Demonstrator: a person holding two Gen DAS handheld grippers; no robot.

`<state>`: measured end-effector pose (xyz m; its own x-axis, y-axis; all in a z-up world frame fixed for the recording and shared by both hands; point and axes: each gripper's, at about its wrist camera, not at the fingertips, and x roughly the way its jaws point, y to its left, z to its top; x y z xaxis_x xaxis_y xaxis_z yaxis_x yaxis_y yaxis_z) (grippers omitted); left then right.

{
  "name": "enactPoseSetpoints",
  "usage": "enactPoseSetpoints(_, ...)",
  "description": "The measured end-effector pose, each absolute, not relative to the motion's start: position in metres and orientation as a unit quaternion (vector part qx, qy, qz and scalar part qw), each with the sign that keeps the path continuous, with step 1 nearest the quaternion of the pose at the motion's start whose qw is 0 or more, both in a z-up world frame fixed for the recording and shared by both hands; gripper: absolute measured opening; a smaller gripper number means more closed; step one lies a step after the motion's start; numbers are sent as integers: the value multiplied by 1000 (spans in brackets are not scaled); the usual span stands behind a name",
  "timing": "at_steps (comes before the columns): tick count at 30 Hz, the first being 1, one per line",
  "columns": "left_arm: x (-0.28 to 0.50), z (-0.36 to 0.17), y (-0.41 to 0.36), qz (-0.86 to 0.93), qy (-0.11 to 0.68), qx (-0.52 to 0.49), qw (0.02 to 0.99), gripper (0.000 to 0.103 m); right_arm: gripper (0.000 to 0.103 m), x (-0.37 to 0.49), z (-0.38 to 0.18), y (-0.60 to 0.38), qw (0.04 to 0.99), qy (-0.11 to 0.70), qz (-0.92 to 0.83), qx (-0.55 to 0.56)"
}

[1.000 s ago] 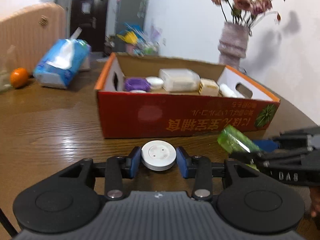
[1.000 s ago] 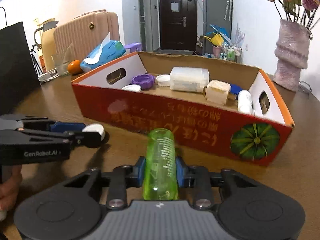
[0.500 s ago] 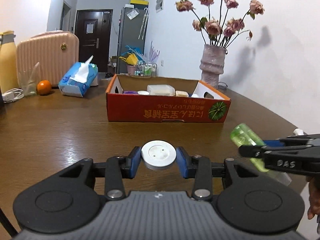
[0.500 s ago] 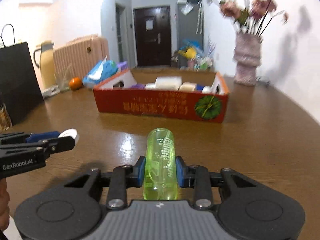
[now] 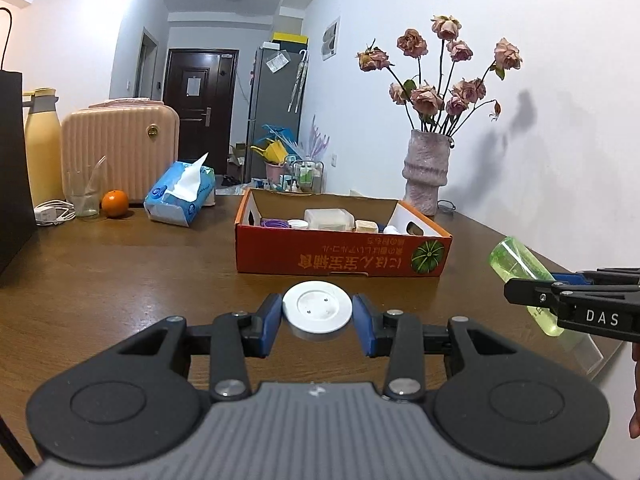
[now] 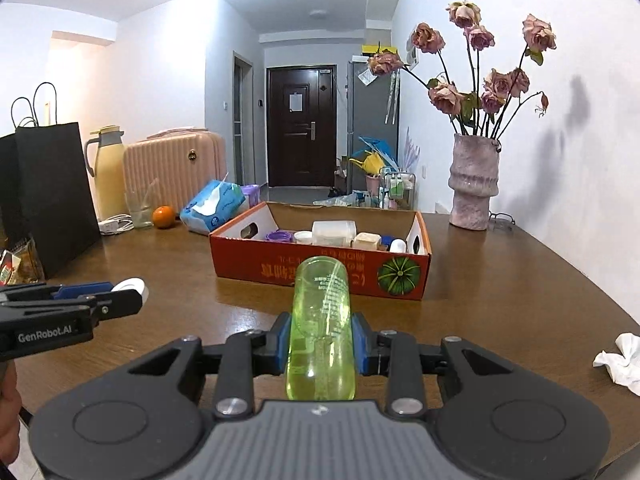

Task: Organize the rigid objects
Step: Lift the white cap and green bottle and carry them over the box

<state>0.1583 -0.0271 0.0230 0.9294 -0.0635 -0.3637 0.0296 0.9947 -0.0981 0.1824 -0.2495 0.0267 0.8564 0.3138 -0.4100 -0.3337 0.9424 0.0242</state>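
Observation:
My left gripper (image 5: 317, 322) is shut on a round white lid (image 5: 317, 309) and holds it above the wooden table, well back from the red cardboard box (image 5: 340, 258). My right gripper (image 6: 321, 340) is shut on a clear green bottle (image 6: 321, 328) that points forward toward the box (image 6: 320, 270). The box holds a purple lid, a white cap, a clear plastic container and other small items. The right gripper with the bottle (image 5: 524, 284) shows at the right of the left wrist view. The left gripper with the lid (image 6: 130, 286) shows at the left of the right wrist view.
A vase of dried roses (image 6: 474, 184) stands behind the box at right. A tissue pack (image 5: 180, 196), an orange (image 5: 115, 203), a glass, a pink case and a yellow flask stand at back left. A black bag (image 6: 48, 196) stands at left. A crumpled tissue (image 6: 620, 356) lies at right.
Both grippers have pulled back from the box, which now looks smaller and farther. Each still holds its object.

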Motion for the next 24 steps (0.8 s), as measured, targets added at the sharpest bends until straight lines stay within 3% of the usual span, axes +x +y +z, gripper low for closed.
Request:
enactPoseSetpoints(7,195,37,-24,-42,172,-30,984,39,30,211,29,-246,962,208,172,-43)
enactPoseSetpoints(16,340,69,-10,-79,176,-1,981,39,30,332,76,-229,951,189,207,-131)
enactPoseSetpoints(24,469,40,-9,-121,256,-19,959,39,30,461,54,-191,924,256,235,-162)
